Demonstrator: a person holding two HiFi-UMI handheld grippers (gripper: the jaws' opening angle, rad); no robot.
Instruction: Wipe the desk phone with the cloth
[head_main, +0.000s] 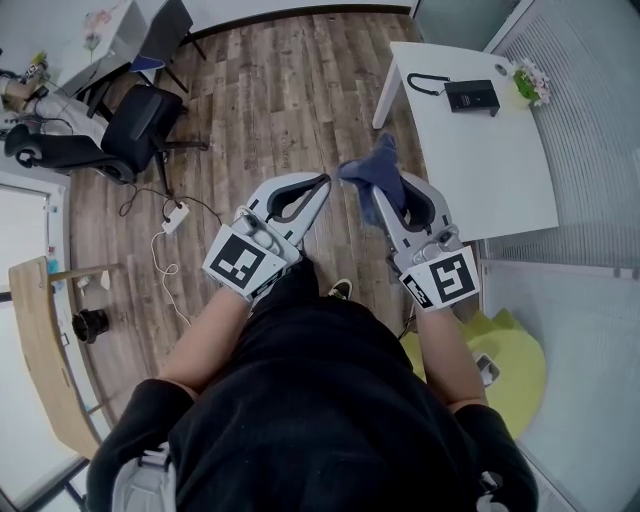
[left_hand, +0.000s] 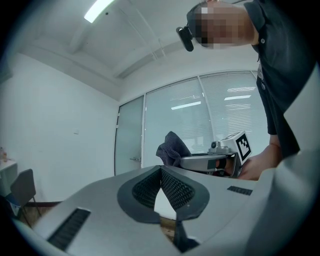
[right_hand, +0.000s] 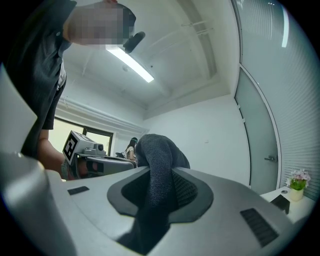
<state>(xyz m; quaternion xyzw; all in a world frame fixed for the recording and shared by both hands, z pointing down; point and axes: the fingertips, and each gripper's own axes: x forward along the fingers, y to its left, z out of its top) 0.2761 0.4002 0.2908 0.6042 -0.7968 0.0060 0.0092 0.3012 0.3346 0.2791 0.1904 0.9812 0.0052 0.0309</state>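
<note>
The black desk phone (head_main: 472, 96) with its coiled cord lies on the white table (head_main: 480, 180) at the upper right, well ahead of both grippers. My right gripper (head_main: 383, 197) is shut on a dark blue-grey cloth (head_main: 372, 168), which bunches above the jaw tips. In the right gripper view the cloth (right_hand: 159, 165) fills the gap between the pads and hangs down. My left gripper (head_main: 322, 183) is held beside it over the wooden floor, jaws meeting at the tips with nothing between them (left_hand: 161, 171). In the left gripper view the cloth (left_hand: 171, 148) shows beyond those jaws.
A black office chair (head_main: 130, 125) stands at the upper left, with a power strip (head_main: 175, 215) and cables on the floor. A small flower pot (head_main: 528, 82) sits on the table's far corner. A yellow-green seat (head_main: 515, 365) is at my right, beside a glass partition.
</note>
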